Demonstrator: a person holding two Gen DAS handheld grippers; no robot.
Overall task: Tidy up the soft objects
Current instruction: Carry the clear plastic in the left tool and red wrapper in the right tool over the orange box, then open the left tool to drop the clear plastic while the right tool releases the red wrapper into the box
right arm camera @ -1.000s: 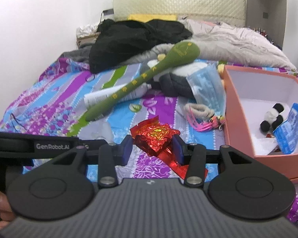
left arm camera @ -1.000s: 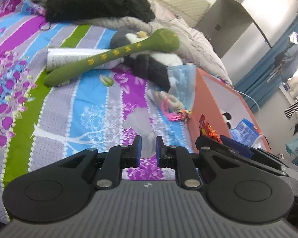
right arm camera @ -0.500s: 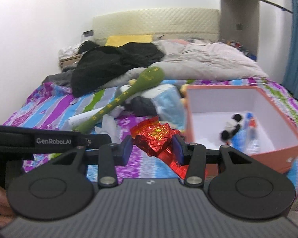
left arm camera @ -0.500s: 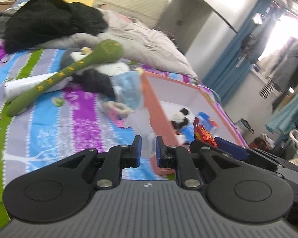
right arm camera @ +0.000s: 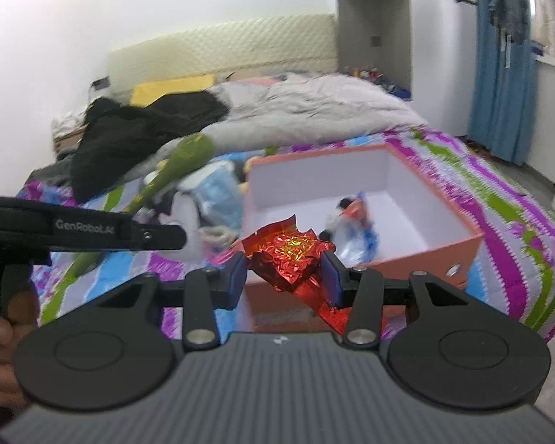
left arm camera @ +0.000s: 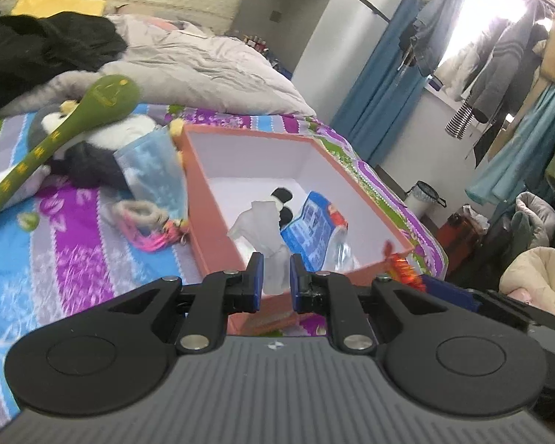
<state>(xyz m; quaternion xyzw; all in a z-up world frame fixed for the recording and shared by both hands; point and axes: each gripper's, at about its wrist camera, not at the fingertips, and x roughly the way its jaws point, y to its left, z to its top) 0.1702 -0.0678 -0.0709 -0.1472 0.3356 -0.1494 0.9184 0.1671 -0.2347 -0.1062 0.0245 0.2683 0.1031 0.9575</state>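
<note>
An orange box (left arm camera: 211, 222) with a white inside stands on the bed; it also shows in the right wrist view (right arm camera: 444, 248). It holds a small panda toy (left arm camera: 283, 203) and a blue packet (left arm camera: 310, 225). My left gripper (left arm camera: 273, 281) is shut on a crumpled clear plastic piece (left arm camera: 262, 233), held over the box's near edge. My right gripper (right arm camera: 285, 273) is shut on a crumpled red foil wrapper (right arm camera: 286, 255), just before the box's near wall.
On the striped bedspread (left arm camera: 74, 259) left of the box lie a green snake plush (left arm camera: 55, 133), a penguin plush (left arm camera: 92, 151), a blue face mask (left arm camera: 155, 174) and pink hair ties (left arm camera: 144, 222). A grey duvet (left arm camera: 203, 74) and black clothes (left arm camera: 37, 48) lie behind.
Both grippers have swung right from the bedspread to the orange box, carrying the clear plastic and the red foil. The box is now closer and central in both views.
</note>
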